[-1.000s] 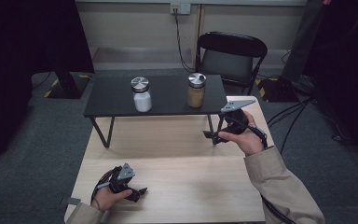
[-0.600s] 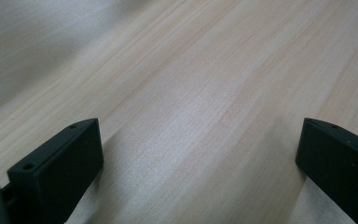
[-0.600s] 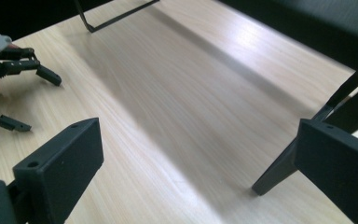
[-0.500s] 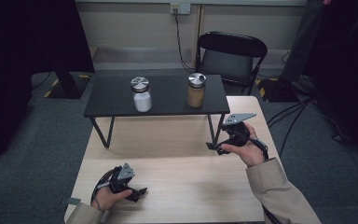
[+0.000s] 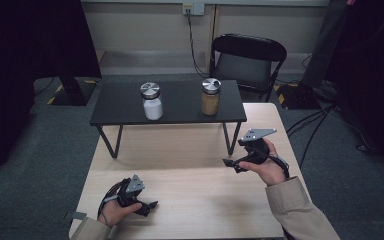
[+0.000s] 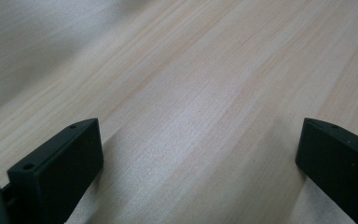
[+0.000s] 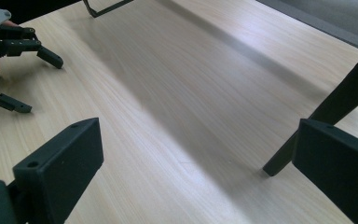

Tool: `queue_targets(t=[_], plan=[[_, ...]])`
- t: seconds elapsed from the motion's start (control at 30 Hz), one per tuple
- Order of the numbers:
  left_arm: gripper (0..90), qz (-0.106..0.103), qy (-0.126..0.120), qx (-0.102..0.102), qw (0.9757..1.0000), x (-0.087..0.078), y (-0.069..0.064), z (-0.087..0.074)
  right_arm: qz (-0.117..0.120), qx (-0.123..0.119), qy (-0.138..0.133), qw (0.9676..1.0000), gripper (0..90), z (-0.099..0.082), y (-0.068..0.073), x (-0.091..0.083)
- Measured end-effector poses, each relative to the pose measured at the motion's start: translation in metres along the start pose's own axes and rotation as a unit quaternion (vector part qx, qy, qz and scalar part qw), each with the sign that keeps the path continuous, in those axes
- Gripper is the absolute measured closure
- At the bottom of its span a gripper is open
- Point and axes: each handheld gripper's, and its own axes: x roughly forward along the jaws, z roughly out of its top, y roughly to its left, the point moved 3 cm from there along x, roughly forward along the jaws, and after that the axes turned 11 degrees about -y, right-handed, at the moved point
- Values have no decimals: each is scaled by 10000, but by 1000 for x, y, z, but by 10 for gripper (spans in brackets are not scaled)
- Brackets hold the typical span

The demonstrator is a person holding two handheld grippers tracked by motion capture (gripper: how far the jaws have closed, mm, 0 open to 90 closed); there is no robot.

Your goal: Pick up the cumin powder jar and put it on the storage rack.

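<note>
Both tongs stand spread apart and hold nothing: the left tongs [image 5: 147,206] rest low on the near part of the wooden counter [image 5: 190,170], and the right tongs [image 5: 232,164] hover just in front of the small black table [image 5: 180,102] that stands on the far half of the counter. By the look of it, this is the start of a reach, with no jar touched yet. Two jars stand upright on the black table, well apart: one white jar [image 5: 152,101] toward its left and one tan jar [image 5: 210,97] toward its right, each with a silver lid. The tan jar is nearer the right tongs; a grasp would call for lifting them above the tabletop edge and squaring the jaws around the jar's body.
</note>
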Motion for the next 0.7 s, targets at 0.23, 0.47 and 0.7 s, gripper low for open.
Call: queue_targets(t=[0.23, 0.47, 0.7], plan=[[0, 3, 1, -1, 10000, 0, 0, 0, 8, 23, 11, 10000, 9, -7, 1, 0], [0, 3, 0, -2, 10000, 0, 0, 0, 54, 70, 9, 10000, 9, -14, 1, 3], [0, 2, 1, -1, 10000, 0, 0, 0, 56, 82, 28, 9999, 9, -19, 4, 4]])
